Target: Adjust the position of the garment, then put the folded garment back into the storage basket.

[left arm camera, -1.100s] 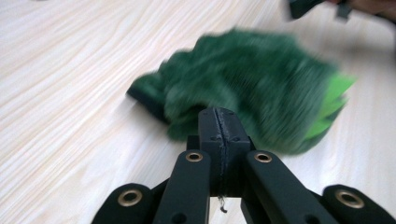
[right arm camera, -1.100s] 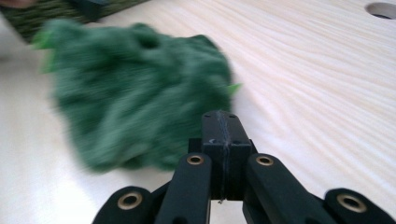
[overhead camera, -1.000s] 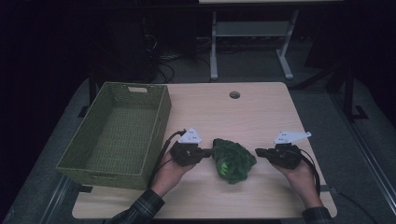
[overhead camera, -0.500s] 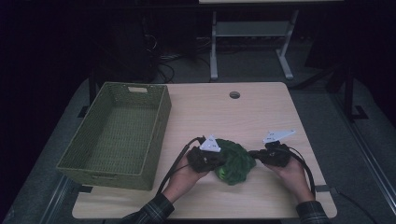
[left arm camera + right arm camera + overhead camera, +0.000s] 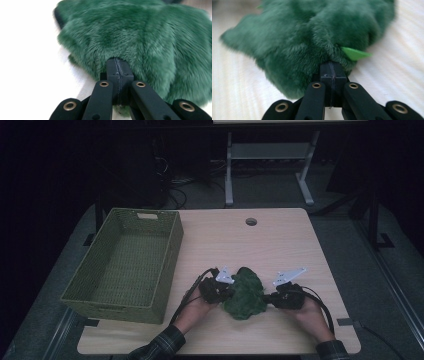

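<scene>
The left claw [image 5: 226,292] has its jaws pressed together, tips pushed into the left edge of a green furry cloth [image 5: 245,294]; in the left gripper view [image 5: 117,75] the two black jaws meet with no gap and the fur swells around their tip, though whether any fabric is pinched between them cannot be told. The right claw [image 5: 267,298] is likewise closed, its tips buried in the cloth's right edge. In the right gripper view [image 5: 331,75] the joined jaws sit just beside a small bright green tag [image 5: 355,53] that sticks out of the fur.

The cloth lies crumpled in a heap on the worktop [image 5: 280,240], near its front edge, between the two hands. A person's forearms in plaid sleeves [image 5: 162,345] come in from below. To the left stands a green woven basket [image 5: 82,285], well apart from the cloth. A round cable hole [image 5: 251,221] sits near the worktop's far edge.
</scene>
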Available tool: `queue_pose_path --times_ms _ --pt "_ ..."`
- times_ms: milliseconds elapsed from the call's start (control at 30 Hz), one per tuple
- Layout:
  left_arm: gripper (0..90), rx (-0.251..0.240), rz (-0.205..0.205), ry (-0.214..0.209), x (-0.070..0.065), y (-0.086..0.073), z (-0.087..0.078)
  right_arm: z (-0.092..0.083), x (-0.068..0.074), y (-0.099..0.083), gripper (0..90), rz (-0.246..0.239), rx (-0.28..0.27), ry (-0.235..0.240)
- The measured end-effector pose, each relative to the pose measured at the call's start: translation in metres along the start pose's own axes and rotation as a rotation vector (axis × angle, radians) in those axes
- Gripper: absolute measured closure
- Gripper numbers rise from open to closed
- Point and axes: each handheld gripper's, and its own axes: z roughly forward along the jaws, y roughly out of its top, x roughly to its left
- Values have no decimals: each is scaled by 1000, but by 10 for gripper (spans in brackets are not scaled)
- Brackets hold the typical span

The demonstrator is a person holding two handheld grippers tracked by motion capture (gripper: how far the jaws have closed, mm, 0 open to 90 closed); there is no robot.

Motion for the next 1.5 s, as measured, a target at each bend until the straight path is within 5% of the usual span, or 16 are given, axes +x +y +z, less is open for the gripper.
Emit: queue_pose_path --times_ms 133,300,500,767,900,1100,1300,1500 --pt "872 -17 6 -5 3 2 -5 -4 4 -6 887 2 -26 -29" --pt "796 -70 -9 -35 8 8 -19 -21 0 -16 681 64 -103 -113" --pt "701 -102 -10 -67 12 13 -30 -28 -6 -32 455 133 -102 -213" --pt "398 -87 31 -141 12 21 -35 -22 -12 -41 139 218 -67 -333" --pt "296 -70 57 -164 10 25 -33 -17 -14 -43 64 215 -47 -389" --pt "145 -22 99 -191 9 30 -27 -13 -14 -43 17 207 -55 -396" --pt "128 40 164 -225 0 33 -14 -13 -14 -45 17 208 -66 -398" --pt "127 131 226 -187 -6 31 9 -13 -14 -45 17 207 -72 -401"
